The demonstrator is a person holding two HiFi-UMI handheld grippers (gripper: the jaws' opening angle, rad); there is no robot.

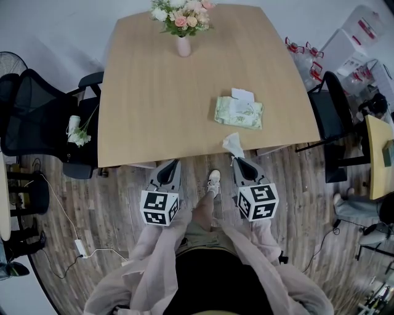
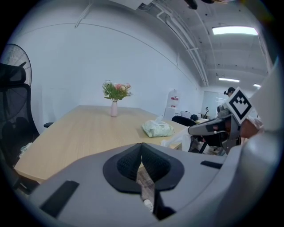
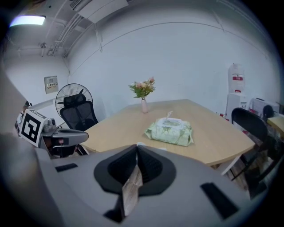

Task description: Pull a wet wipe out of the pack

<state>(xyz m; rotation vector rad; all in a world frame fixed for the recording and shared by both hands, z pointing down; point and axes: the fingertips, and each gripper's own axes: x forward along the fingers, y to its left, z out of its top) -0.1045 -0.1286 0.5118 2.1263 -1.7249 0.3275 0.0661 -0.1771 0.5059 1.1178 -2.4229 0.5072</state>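
Green pack point(image 1: 239, 113), label print too small to read; right gripper point(image 1: 237, 160) pinches wipe point(image 1: 233, 144).

1. A pale wooden table point(image 1: 154, 117) with rounded corners stands on a floor of grey-brown planks point(image 1: 117, 203). Most of its top is bare.
2. A small pink vase point(image 1: 183, 45) stands upright at the middle of the table's far edge. It holds a bunch of pink and white flowers point(image 1: 182, 13).
3. A pale green pack of wet wipes point(image 1: 239, 113) lies flat toward the near right corner. It sits a little in from both the near edge and the right edge, well apart from the vase. A white flap stands open on its far side.
4. On the floor off the near left corner, a white cable runs to a small white plug block point(image 1: 80, 247).
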